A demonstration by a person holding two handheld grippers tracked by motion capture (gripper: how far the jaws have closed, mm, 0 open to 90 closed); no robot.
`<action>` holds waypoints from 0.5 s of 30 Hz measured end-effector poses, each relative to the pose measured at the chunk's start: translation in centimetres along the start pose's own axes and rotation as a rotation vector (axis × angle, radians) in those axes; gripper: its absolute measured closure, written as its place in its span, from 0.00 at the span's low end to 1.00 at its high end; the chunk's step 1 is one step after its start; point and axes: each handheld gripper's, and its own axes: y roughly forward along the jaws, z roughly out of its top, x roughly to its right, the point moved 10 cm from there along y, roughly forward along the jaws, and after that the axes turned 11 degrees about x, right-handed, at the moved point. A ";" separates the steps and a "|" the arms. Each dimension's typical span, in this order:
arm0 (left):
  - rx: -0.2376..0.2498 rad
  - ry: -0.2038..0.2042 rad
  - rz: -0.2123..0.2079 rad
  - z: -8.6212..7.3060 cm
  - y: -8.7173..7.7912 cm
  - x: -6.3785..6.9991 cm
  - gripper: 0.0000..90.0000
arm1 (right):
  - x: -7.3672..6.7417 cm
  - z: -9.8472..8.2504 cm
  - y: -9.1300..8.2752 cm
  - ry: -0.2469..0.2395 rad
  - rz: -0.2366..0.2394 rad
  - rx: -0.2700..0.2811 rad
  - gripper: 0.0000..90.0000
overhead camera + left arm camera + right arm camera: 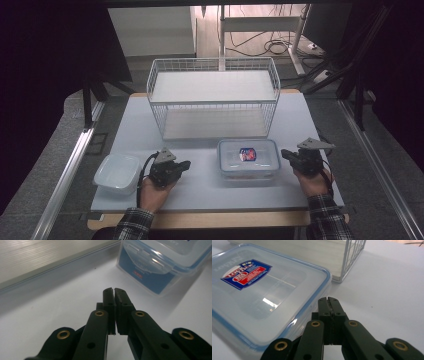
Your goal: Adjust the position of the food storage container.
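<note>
Spanning pale table (200, 192), wire basket (214, 97) behind, dark room, both hand-held grippers pinched together, empty.

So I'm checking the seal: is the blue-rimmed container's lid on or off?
On. The labelled lid sits flat on the container, and a side clasp is folded down.

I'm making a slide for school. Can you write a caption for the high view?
Two shut tools flank a lidded plastic box before a wire basket.
</note>
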 end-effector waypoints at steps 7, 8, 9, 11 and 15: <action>-0.015 -0.008 -0.019 0.7 3.0 0.0 0.98 | -0.4 -0.2 1.1 0.019 0.022 -0.022 0.99; -0.018 -0.008 -0.019 0.7 3.3 0.0 0.98 | -0.6 -0.2 1.2 0.021 0.029 -0.022 0.99; -0.018 -0.008 -0.019 0.7 3.3 0.0 0.97 | -0.6 -0.2 1.2 0.021 0.029 -0.022 0.99; -0.028 -0.005 -0.018 0.5 3.5 0.1 0.97 | -1.3 -0.1 1.4 0.027 0.051 -0.019 0.99; -0.032 -0.004 -0.023 0.5 3.3 0.2 0.96 | -2.1 -0.1 1.6 0.026 0.074 -0.017 0.99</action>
